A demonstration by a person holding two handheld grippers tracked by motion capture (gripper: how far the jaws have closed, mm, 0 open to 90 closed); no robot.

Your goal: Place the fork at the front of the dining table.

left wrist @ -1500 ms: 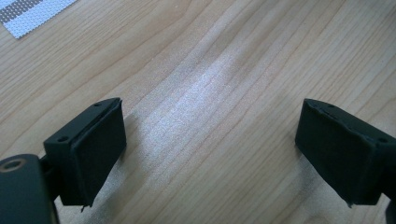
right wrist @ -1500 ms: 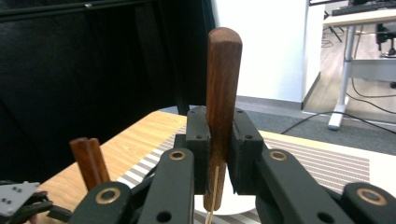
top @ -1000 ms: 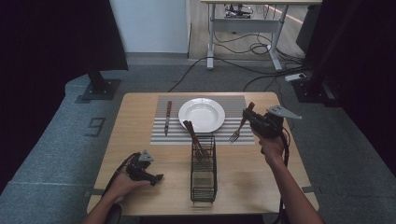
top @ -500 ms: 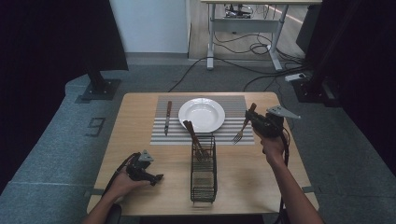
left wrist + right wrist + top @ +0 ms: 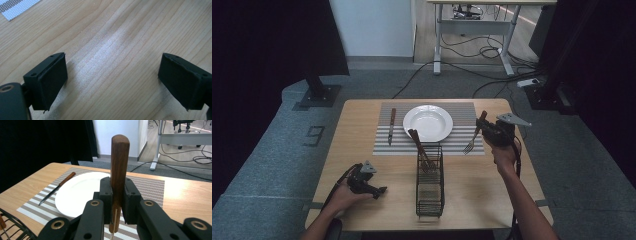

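Your right gripper (image 5: 484,131) clamps the fork (image 5: 473,139) by its wooden handle above the placemat (image 5: 462,145); your left gripper (image 5: 112,82) rests wide open on the table (image 5: 362,150)

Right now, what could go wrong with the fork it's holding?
The right gripper pinches the fork only by its wooden handle, tines hanging over the striped placemat, so it might swing or slip. The white plate sits close beside it; a drifting fork could clink against its rim.
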